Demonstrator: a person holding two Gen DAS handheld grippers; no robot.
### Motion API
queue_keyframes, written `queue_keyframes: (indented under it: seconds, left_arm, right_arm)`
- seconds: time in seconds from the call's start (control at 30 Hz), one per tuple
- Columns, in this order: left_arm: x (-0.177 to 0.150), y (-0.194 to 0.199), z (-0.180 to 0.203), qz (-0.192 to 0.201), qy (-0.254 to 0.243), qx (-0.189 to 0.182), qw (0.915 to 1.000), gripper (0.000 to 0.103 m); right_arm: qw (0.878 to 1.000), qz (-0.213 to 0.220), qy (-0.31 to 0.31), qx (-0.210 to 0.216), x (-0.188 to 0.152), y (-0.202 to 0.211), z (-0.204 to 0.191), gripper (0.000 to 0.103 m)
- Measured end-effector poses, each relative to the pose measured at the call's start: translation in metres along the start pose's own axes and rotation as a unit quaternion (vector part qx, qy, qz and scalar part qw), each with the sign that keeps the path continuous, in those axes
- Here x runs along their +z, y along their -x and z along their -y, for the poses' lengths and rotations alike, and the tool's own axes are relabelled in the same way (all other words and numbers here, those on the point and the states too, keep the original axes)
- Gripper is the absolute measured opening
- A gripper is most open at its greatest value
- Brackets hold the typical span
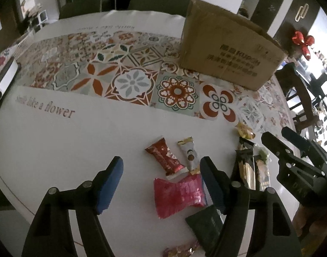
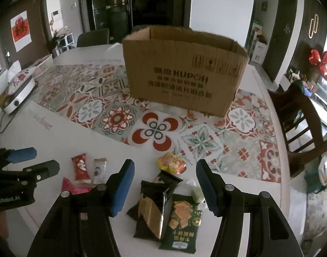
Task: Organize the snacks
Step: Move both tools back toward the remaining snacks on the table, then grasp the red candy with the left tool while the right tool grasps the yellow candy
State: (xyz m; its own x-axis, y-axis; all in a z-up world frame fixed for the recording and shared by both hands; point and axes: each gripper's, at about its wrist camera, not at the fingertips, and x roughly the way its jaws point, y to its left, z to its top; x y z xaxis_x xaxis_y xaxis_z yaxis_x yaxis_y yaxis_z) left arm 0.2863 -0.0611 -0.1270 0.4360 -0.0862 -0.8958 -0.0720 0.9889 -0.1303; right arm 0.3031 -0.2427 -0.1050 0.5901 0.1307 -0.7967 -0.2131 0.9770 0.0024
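While both claws hang released over scattered snacks on the table [image 2: 56,132], nothing is gripped. The left claw [image 1: 161,184] straddles a pink packet [image 1: 178,194] crowded by a red wrapper [image 1: 163,158] and a dark green pouch [image 1: 206,222]; closing could pinch two at once. The right claw [image 2: 165,184] brackets overlapping black-and-gold packets [image 2: 152,203] beside a green cracker bag [image 2: 184,218], which might slide away. Beyond stands an open cardboard box [image 2: 184,75] printed "KUPOH"; the tablecloth [image 1: 131,81] reads "smile like a flower". The left claw's body reads "GenRobot.AI".
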Motion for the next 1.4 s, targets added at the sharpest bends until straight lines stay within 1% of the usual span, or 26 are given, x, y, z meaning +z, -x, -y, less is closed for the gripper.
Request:
queue_keyframes:
  seconds: [0.07, 0.17, 0.23, 0.5, 0.63, 0.8, 0.9, 0.93, 0.97, 1.03, 1.1, 1.13, 1.23, 1.4]
  left_arm:
    - [0.002, -0.008, 0.002, -0.005, 0.008, 0.006, 0.9999, 0.070]
    - [0.004, -0.019, 0.004, -0.016, 0.016, 0.013, 0.9997, 0.069]
    - [0.004, -0.027, 0.004, -0.025, 0.023, 0.017, 0.9993, 0.067]
    - [0.009, -0.047, 0.006, -0.042, 0.038, 0.031, 0.9979, 0.064]
    - [0.010, -0.055, 0.007, -0.049, 0.045, 0.040, 0.9970, 0.062]
    - [0.009, -0.065, 0.006, -0.062, 0.054, 0.043, 0.9956, 0.053]
    - [0.008, -0.069, 0.005, -0.067, 0.058, 0.044, 0.9951, 0.046]
    - [0.008, -0.069, 0.005, -0.067, 0.059, 0.044, 0.9950, 0.042]
    - [0.008, -0.070, 0.004, -0.069, 0.060, 0.045, 0.9948, 0.040]
    - [0.007, -0.072, 0.003, -0.072, 0.062, 0.042, 0.9946, 0.038]
    - [0.007, -0.072, 0.002, -0.072, 0.061, 0.043, 0.9946, 0.034]
    - [0.007, -0.073, 0.002, -0.072, 0.059, 0.044, 0.9947, 0.029]
    - [0.006, -0.073, 0.001, -0.070, 0.055, 0.048, 0.9949, 0.023]
    - [0.005, -0.070, 0.002, -0.061, 0.039, 0.052, 0.9960, 0.022]
  right_arm:
    - [1.000, -0.008, -0.004, 0.006, 0.000, -0.010, 0.004, 0.061]
    - [1.000, -0.013, -0.008, 0.011, 0.001, -0.022, 0.010, 0.061]
    - [1.000, -0.018, -0.009, 0.015, 0.002, -0.031, 0.012, 0.061]
    - [0.998, -0.045, -0.023, 0.041, 0.001, -0.058, 0.021, 0.061]
    - [0.997, -0.053, -0.023, 0.044, 0.001, -0.066, 0.023, 0.061]
    - [0.996, -0.064, -0.025, 0.048, 0.000, -0.075, 0.025, 0.060]
    - [0.996, -0.068, -0.025, 0.050, -0.001, -0.079, 0.026, 0.060]
    - [0.996, -0.069, -0.024, 0.049, -0.001, -0.080, 0.026, 0.060]
    - [0.996, -0.069, -0.023, 0.050, 0.000, -0.082, 0.026, 0.059]
    - [0.996, -0.074, -0.019, 0.052, 0.000, -0.084, 0.024, 0.050]
    - [0.995, -0.080, -0.017, 0.055, -0.001, -0.087, 0.023, 0.047]
    - [0.995, -0.081, -0.017, 0.056, -0.001, -0.088, 0.023, 0.045]
    - [0.996, -0.075, -0.011, 0.053, -0.002, -0.087, 0.021, 0.045]
    - [0.996, -0.069, -0.001, 0.054, -0.001, -0.084, 0.017, 0.044]
